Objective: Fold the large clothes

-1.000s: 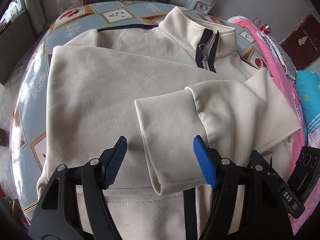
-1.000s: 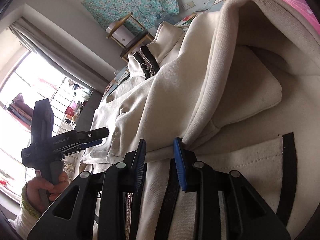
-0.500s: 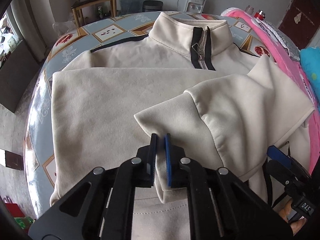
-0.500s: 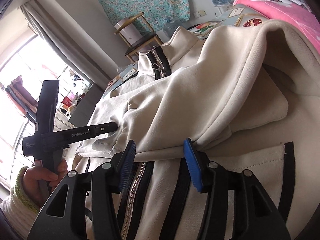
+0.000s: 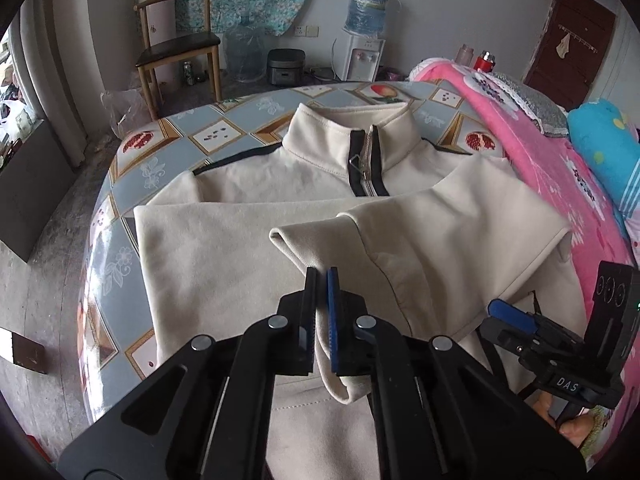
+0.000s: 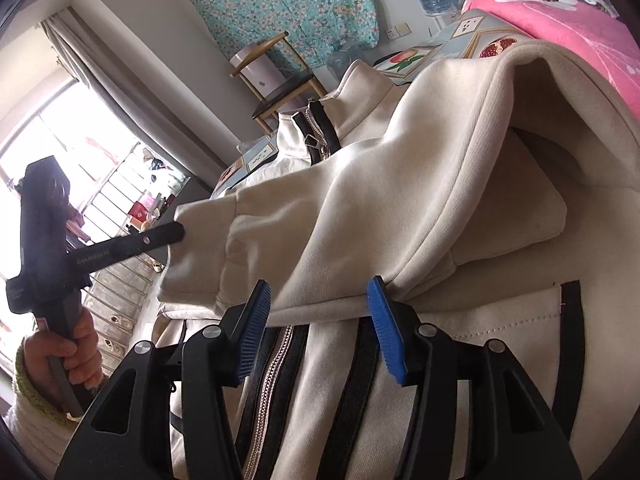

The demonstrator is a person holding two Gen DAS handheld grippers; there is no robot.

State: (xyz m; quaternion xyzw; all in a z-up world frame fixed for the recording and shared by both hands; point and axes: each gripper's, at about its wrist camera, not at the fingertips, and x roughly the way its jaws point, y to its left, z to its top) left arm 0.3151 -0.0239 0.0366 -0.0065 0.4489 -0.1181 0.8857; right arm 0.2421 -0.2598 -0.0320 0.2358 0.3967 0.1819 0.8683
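Tiled table (image 5: 132, 168) w/ cream jacket (image 5: 248, 184) spread flat. Left tongs (image 5: 321, 276) clamped on sleeve cuff (image 5: 316, 240), lifted off jacket. Right tongs (image 6: 318, 292) opening, pads apart astride folded sleeve edge.

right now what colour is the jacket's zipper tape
Black beside the silver zipper on the cream jacket; clearest in the left wrist view.

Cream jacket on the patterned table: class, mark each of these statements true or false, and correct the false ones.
1. The left claw is shut on the sleeve cuff. True.
2. The right claw clamps the jacket tightly. False: its pads stand apart and are opening, with the folded edge between them.
3. The collar zip faces up. True.
4. The jacket lies on the pink blanket. False: it lies on the table; the blanket is beside it.
5. A wooden chair stands beyond the table. True.
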